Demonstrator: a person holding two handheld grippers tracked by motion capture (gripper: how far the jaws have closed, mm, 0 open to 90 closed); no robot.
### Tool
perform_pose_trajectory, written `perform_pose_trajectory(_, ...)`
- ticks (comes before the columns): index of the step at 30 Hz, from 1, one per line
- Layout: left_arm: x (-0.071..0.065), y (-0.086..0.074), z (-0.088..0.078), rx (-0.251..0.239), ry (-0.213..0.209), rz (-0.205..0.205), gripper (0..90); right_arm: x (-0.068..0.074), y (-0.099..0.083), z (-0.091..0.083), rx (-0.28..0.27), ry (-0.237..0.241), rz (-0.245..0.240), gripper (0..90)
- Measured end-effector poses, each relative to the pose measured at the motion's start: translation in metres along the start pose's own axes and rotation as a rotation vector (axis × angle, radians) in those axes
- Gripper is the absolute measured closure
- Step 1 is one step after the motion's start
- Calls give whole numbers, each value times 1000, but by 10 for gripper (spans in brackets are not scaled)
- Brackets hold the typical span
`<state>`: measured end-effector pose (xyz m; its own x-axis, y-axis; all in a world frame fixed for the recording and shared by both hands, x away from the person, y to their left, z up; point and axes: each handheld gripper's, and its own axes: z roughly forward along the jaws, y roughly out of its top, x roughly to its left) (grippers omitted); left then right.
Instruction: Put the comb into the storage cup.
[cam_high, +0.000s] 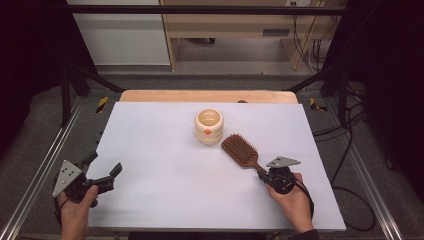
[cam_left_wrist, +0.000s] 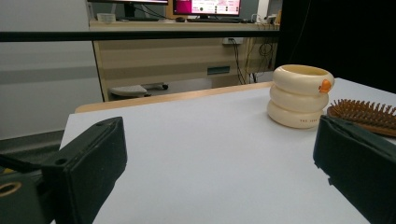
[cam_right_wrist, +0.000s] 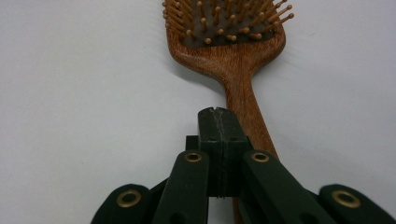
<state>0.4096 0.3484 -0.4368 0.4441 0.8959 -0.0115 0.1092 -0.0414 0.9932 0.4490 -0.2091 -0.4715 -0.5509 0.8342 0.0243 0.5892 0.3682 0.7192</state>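
Note:
A brown wooden hairbrush (cam_high: 240, 149) lies bristles up on the white table (cam_high: 165, 150), its handle pointing toward the near right. My right gripper (cam_high: 261, 173) is at the handle's end, and in the right gripper view its jaws (cam_right_wrist: 218, 116) are shut flat together with nothing between them. The handle (cam_right_wrist: 243, 102) runs just beside and under them. A cream ringed cup (cam_high: 208, 126) with an orange dot stands upright just left of the brush head. At the near left edge of the table my left gripper (cam_high: 105, 164) is wide open and empty. It faces the cup (cam_left_wrist: 301, 95) and the brush (cam_left_wrist: 364, 114).
A wooden strip (cam_high: 207, 96) runs along the table's far edge. Metal rails (cam_high: 45, 160) flank the table on both sides. Cables (cam_high: 345, 165) lie on the floor at the right. Beyond the table stand a shelf unit (cam_left_wrist: 187, 60) and monitors (cam_left_wrist: 205, 7).

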Motion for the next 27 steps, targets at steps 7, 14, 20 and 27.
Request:
perform_pose_trajectory(7,0,0,1,1,0,1,29,-1,0,0,1,-7,4,900)
perform_pose_trajectory(14,0,0,1,3,0,3,29,-2,0,0,-12,-16,4,900)
perform_pose_trajectory(20,0,0,1,6,6,7,30,0,0,-1,-15,-1,-8,900)
perform_pose_trajectory(27,0,-1,1,11,21,7,36,8,5,-5,-51,48,-39,892)
